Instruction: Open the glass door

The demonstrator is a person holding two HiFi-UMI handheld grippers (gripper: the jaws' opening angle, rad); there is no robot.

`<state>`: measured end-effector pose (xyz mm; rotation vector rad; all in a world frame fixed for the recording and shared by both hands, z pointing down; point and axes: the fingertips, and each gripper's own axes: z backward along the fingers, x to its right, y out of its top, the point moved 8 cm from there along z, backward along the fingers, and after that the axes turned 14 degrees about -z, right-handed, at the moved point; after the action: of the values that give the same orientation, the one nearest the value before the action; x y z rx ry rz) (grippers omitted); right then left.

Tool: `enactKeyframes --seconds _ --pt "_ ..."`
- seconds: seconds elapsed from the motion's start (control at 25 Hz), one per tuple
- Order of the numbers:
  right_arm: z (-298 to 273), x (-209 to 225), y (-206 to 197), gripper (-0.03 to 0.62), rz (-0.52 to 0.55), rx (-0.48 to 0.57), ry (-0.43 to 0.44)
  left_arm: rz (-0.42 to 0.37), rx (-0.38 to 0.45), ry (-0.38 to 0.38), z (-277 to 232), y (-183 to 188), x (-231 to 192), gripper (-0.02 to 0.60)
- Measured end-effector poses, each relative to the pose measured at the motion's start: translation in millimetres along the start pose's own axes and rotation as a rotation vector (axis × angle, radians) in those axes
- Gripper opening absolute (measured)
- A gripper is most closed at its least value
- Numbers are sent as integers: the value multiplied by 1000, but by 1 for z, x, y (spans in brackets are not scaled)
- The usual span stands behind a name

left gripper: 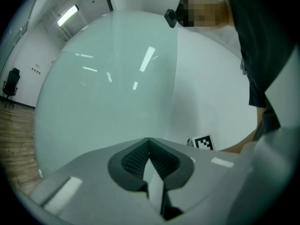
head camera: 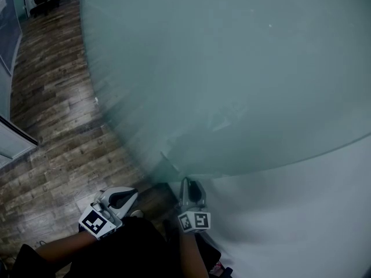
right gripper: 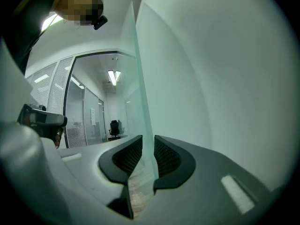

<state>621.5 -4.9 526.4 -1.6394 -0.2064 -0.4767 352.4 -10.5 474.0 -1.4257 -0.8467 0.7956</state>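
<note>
A: Noted: the right gripper (right gripper: 144, 150) is clamped on the edge of the glass door (head camera: 232, 68), lower centre of the head view. The left gripper (left gripper: 149, 144) is closed and empty.
B: Risk?
A: Slick glass, shallow bite. An angled pull could probably slip the pads off.

We find no words, numbers or brand names that can be read. The only printed signs are black-and-white square patterns without letters. In the head view one is on the left marker cube (head camera: 95, 223) at seven o'clock and one on the right marker cube (head camera: 194, 220) at six o'clock. The left gripper view shows another at five o'clock.
</note>
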Motion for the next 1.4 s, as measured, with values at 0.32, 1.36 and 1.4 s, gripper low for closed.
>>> enactKeyframes --seconds 0.32,1.36,1.4 --pt "0 7 -1 80 28 -4 11 -27 6 9 2 2 -5 0" --pt "-1 4 13 77 36 -33 116 -51 -21 197 40 16 20 0" --pt "0 4 14 77 42 -32 116 -55 -31 210 46 16 21 0"
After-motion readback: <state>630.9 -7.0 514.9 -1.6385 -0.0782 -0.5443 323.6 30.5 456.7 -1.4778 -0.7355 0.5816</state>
